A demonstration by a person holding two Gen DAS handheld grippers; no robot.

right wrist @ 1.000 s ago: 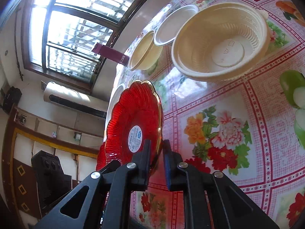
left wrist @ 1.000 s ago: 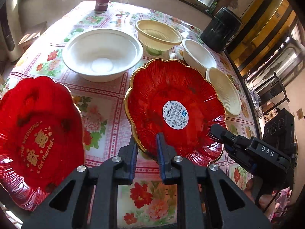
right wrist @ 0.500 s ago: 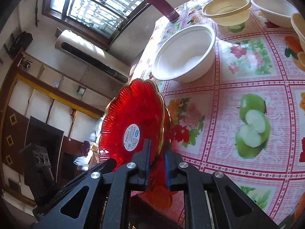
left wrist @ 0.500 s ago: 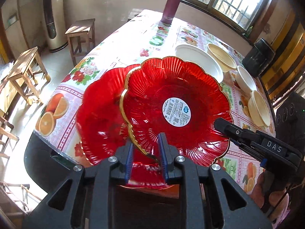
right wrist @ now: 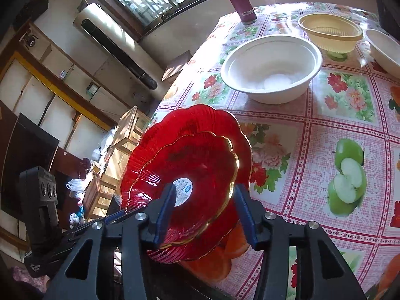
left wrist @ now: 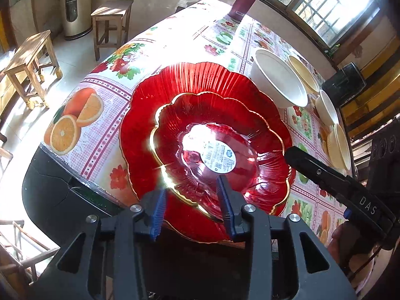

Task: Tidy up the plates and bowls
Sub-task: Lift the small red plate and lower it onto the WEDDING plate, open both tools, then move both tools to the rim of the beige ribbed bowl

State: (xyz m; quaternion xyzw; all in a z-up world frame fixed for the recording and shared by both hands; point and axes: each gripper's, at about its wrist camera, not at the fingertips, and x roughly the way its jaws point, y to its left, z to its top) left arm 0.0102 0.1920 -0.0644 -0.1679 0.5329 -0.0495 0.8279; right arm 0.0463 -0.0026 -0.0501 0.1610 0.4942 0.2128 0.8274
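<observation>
Left wrist view: the small red scalloped plastic plate with gold rim point(left wrist: 217, 147) sits nested inside the large red scalloped plastic plate point(left wrist: 200, 82), both at the near corner of the bench with fruit-and-flower oilcloth point(left wrist: 175, 37). The plates appear thin, stiff and light, with a glossy ribbed surface that is likely slippery; they may flex or crack under heavy pinching. The best hold is judged to be the flat scalloped rim, taken edge-on.

The left hand-held gripper point(left wrist: 192, 202) has its jaws opening; the near rim of the small plate lies between the blue pads, which no longer press on it. The right hand-held gripper point(right wrist: 203, 215) is likewise opening, astride the opposite rim, pads clear of the plastic. In the left view its black finger reaches the plate's right edge.

The large plate overhangs the bench edge slightly, so a nudge could tip the stack.

The large white round bowl point(right wrist: 271, 67), the beige ribbed plastic bowl point(right wrist: 330, 33) and further bowls stand well apart, farther along the bench.
</observation>
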